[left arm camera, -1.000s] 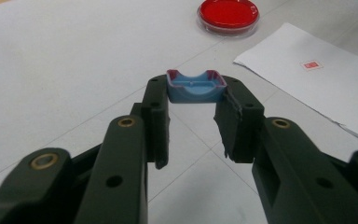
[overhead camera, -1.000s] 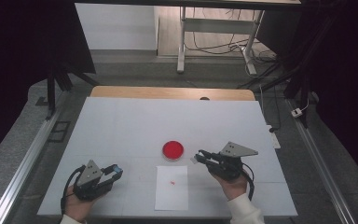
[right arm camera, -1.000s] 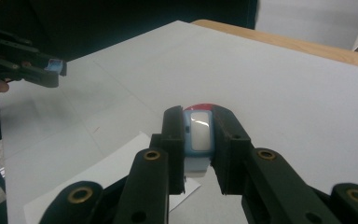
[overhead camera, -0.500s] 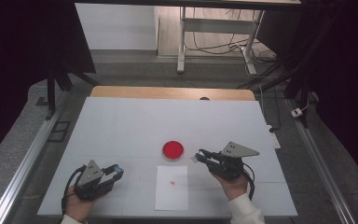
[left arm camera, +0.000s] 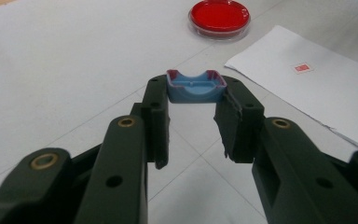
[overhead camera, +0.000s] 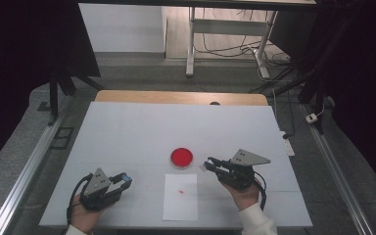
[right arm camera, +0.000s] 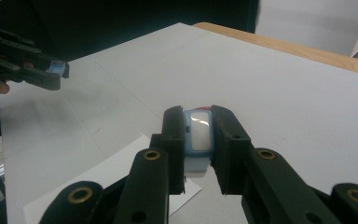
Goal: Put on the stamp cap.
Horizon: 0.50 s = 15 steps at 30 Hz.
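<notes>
My left gripper (overhead camera: 124, 179) rests near the table's front left, shut on a small blue tray-shaped piece (left arm camera: 196, 87) with red-tinted edges, pinched by its sides at the jaw tips. At the front right my right gripper (overhead camera: 209, 164) hovers just right of the red petri dish (overhead camera: 181, 157) and is shut on a small pale blue and white piece (right arm camera: 198, 135). A white paper sheet (overhead camera: 180, 198) lies between the hands, with a tiny red sticker (left arm camera: 302, 68) on it. The dish (left arm camera: 219, 17) lies ahead of the left gripper (left arm camera: 196, 93).
The white table (overhead camera: 152, 127) is bare beyond the dish, with a wooden edge (overhead camera: 176, 97) at the far side. Metal rails (overhead camera: 24, 176) run along both sides. The left gripper (right arm camera: 51, 70) appears far left in the right gripper view.
</notes>
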Motion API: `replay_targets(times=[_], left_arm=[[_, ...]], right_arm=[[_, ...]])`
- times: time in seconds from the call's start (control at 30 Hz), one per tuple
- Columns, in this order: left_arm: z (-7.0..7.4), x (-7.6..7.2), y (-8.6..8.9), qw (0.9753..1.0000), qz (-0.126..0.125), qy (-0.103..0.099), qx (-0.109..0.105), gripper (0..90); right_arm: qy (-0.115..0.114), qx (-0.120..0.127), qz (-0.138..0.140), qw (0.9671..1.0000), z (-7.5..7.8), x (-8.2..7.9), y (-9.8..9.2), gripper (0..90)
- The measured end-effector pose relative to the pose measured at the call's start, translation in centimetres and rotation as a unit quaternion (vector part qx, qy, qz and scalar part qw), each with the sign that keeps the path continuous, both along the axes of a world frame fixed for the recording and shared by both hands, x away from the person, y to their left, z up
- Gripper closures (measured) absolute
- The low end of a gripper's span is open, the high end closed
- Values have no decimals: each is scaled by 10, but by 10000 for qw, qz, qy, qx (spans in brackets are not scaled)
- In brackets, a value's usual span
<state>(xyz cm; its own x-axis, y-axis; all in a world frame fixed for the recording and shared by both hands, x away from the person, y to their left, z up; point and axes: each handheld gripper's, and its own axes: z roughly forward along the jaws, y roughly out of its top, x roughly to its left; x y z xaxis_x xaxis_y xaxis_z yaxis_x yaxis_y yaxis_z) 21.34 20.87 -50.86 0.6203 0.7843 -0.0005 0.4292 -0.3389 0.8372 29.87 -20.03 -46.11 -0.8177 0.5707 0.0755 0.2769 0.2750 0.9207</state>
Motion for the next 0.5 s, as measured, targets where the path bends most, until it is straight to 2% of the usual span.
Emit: replay_targets(times=[0.3, 0.5], left_arm=[[2, 0, -5, 9999, -87, 13, -102, 650], [4, 2, -16, 9998, -187, 9, -73, 651]], right_arm=[[9, 20, 18, 10000, 1, -1, 1, 756], [18, 32, 26, 10000, 1, -1, 2, 756]])
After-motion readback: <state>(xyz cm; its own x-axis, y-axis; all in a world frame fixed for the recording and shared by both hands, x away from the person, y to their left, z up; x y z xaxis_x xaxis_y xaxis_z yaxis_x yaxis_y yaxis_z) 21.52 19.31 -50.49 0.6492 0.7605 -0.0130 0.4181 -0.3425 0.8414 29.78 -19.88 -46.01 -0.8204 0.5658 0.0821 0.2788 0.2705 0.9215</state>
